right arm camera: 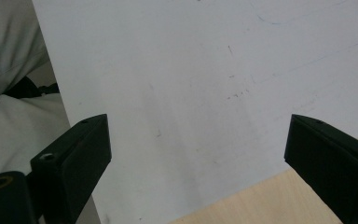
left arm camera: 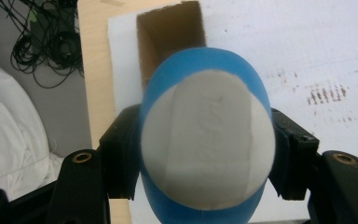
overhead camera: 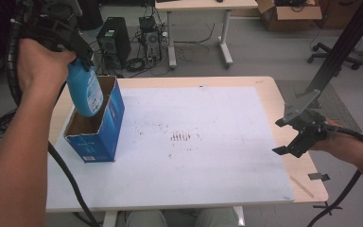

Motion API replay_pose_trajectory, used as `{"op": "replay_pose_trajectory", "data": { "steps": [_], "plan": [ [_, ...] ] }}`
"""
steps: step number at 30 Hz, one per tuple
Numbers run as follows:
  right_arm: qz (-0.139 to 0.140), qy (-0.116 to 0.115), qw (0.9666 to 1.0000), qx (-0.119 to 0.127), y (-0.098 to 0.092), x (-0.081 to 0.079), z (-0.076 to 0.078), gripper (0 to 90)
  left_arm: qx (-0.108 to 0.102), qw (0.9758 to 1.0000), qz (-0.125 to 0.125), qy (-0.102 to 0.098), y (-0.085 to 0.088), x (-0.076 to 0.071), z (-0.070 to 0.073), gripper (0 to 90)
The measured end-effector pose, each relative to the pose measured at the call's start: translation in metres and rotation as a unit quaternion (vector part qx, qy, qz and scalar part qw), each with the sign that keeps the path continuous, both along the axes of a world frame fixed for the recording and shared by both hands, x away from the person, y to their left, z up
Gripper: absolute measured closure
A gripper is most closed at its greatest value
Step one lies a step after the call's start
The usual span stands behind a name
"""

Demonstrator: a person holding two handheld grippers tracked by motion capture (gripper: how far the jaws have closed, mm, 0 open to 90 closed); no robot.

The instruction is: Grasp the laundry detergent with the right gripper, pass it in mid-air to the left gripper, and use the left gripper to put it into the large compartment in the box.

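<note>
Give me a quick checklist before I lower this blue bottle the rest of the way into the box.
1. Left gripper clamped on the blue bottle: ok.
2. Open top of the blue box facing up: ok.
3. Bottle bottom over the opening: ok, it is already partly inside.
4. Anything already inside the box: cannot tell.
5. Right gripper away from the box, fingers open, holding nothing: ok.
6. White mat flat under the box: ok.

Bottle (overhead camera: 86, 92): blue, white cap. Box (overhead camera: 105, 127): blue outside, brown inside. Sheet (overhead camera: 208, 142): white, dark smudges. Table (overhead camera: 307, 184): light wood.
</note>
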State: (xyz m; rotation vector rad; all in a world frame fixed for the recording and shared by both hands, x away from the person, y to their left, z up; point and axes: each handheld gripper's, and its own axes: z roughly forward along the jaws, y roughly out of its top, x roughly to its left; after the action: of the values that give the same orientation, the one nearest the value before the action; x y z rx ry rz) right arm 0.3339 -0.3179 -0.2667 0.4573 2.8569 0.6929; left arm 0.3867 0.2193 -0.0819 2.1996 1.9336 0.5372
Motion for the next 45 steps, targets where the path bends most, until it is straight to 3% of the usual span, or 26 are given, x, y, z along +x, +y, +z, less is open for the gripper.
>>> {"op": "replay_pose_trajectory", "data": {
  "steps": [9,22,26,34,45],
  "plan": [
    [-0.005,0.003,1.0000,0.004,-0.003,0.000,-0.005,7.0,-0.005,0.9997,0.023,0.002,0.016,0.010,-0.036,38.0],
    [-0.010,0.007,0.9999,0.001,-0.003,0.001,-0.009,7.0,-0.002,0.9998,0.018,0.010,0.031,0.017,-0.091,37.9],
    [-0.012,0.009,0.9999,-0.001,-0.002,0.001,-0.011,7.0,-0.009,0.9997,0.017,0.015,0.036,0.018,-0.109,37.9],
    [-0.014,0.016,0.9998,-0.005,0.000,0.001,-0.017,7.0,-0.008,0.9997,0.015,0.015,0.037,0.021,-0.142,38.0],
    [-0.015,0.022,0.9996,-0.005,0.001,0.003,-0.022,7.1,-0.012,0.9995,0.011,0.027,0.036,0.025,-0.171,38.0]
  ]
}}
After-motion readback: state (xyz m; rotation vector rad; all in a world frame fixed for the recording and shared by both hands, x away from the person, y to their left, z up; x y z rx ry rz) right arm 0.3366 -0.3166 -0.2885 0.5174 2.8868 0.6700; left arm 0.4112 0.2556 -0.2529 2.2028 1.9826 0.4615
